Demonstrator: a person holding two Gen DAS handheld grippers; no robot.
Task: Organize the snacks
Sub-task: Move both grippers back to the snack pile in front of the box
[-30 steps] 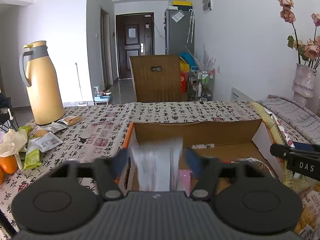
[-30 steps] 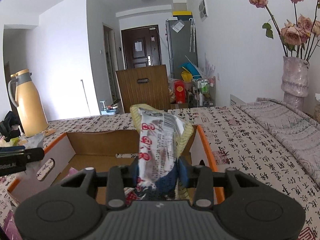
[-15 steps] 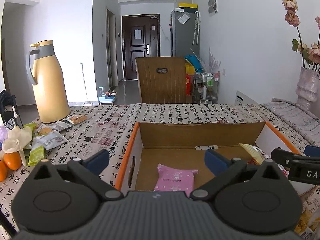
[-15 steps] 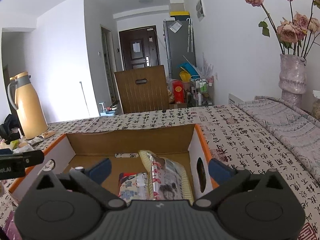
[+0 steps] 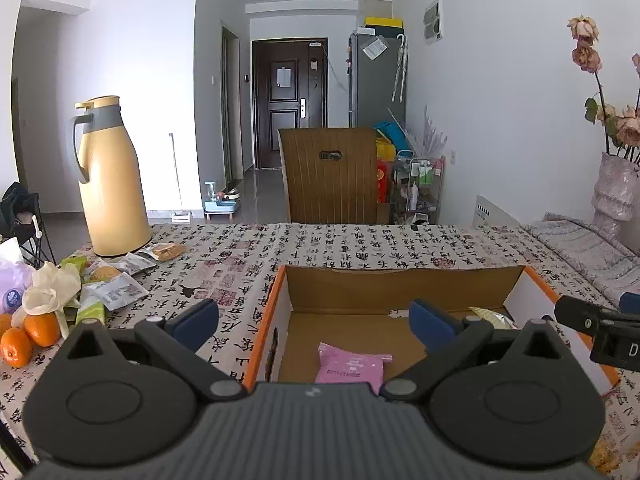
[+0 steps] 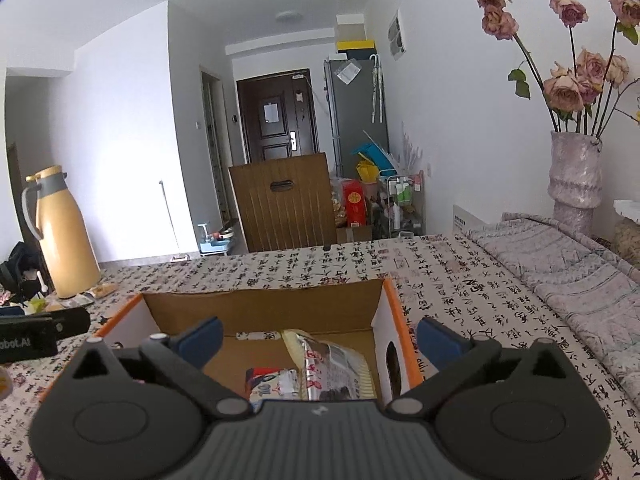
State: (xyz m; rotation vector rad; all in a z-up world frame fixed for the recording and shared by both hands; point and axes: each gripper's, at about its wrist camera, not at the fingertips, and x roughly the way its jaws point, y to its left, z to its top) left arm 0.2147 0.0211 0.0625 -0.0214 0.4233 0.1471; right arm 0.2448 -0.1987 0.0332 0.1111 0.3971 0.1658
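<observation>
Left wrist: pink packet [image 5: 349, 367] below open jaws

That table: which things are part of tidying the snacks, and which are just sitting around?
Part of the job:
cardboard box
pink packet
striped packet
loose snack packets

Just lying about:
yellow thermos jug
oranges
vase of roses
folded blanket

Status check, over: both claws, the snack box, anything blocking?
Left claw open, empty. Right claw open, empty. Orange-edged cardboard box holds pink snack packet. Loose packets near yellow thermos jug. Nothing blocking.
</observation>
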